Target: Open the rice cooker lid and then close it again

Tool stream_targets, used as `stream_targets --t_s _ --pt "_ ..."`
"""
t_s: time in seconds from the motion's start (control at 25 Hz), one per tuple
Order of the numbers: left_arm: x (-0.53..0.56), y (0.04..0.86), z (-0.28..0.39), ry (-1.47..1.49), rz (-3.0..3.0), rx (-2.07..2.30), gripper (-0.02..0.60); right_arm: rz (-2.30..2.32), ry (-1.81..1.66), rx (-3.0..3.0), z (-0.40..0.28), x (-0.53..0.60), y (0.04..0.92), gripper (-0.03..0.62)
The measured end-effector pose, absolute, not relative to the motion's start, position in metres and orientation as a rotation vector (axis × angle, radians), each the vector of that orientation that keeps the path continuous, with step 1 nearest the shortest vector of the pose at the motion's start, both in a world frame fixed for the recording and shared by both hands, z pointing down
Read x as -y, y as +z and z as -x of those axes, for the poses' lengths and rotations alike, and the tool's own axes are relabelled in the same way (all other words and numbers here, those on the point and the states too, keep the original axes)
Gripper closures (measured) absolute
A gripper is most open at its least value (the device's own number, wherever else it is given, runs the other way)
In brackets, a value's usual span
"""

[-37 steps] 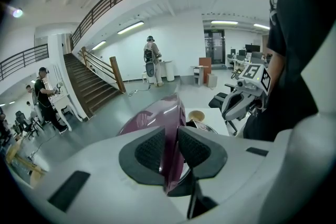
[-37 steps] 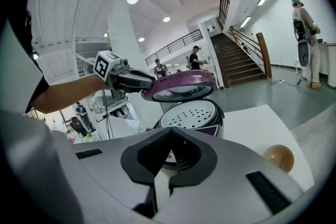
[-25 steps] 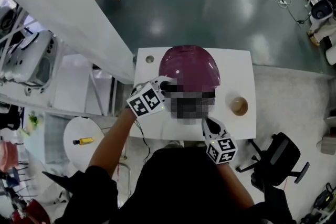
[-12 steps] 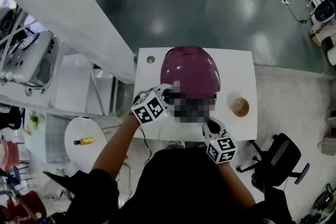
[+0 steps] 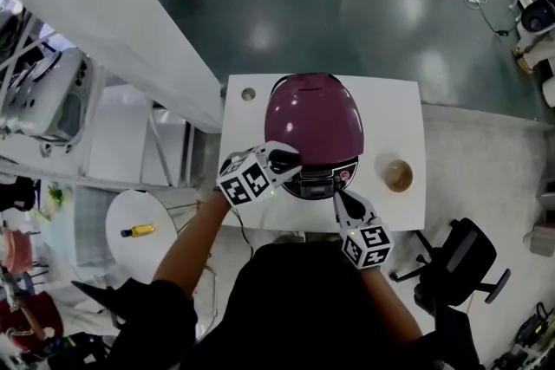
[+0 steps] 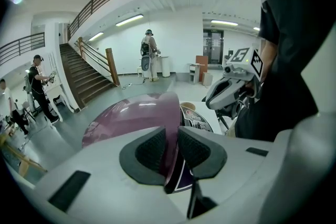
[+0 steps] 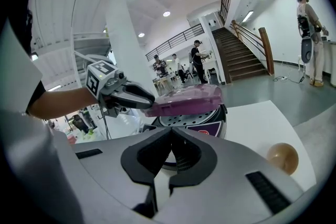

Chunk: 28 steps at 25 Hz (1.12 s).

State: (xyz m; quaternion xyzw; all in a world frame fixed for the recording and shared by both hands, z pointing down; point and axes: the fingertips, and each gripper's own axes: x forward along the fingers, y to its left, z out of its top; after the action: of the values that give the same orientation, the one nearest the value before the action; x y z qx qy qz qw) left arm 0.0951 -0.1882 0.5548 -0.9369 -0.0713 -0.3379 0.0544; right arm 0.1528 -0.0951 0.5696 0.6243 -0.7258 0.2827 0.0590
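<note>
The rice cooker stands on the white table (image 5: 408, 108), and its purple lid (image 5: 312, 117) is partly raised. My left gripper (image 5: 290, 159) is shut on the lid's front edge; in the left gripper view the lid (image 6: 136, 115) runs between the pads of this gripper (image 6: 171, 147). The right gripper view shows the lid (image 7: 191, 98) tilted above the perforated inner plate (image 7: 184, 118), with the left gripper (image 7: 142, 98) on its rim. My right gripper (image 5: 342, 202) is shut and empty, near the table's front edge just short of the control panel (image 5: 318, 179).
A small brown cup (image 5: 396, 176) sits on the table right of the cooker, and a round grey disc (image 5: 249, 94) lies at the far left corner. A black office chair (image 5: 460, 260) stands at the right. A round white side table (image 5: 139, 225) is at the left.
The lid has come down, and my left gripper has sunk with its front edge. The cooker's control panel now shows. The right gripper has stayed where it was.
</note>
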Motion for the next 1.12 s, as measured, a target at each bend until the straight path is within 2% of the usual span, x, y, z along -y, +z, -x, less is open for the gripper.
stream_targets --t_s 0.76,1.12 --pt "0.180 0.582 -0.094 -1.078 2.844 0.262 0.515 -1.881 0.851 2.177 -0.154 0.103 0.572 0.594" --pt "0.180 0.590 -0.096 -1.094 2.830 0.282 0.545 -1.896 0.858 2.173 -0.157 0.104 0.572 0.594"
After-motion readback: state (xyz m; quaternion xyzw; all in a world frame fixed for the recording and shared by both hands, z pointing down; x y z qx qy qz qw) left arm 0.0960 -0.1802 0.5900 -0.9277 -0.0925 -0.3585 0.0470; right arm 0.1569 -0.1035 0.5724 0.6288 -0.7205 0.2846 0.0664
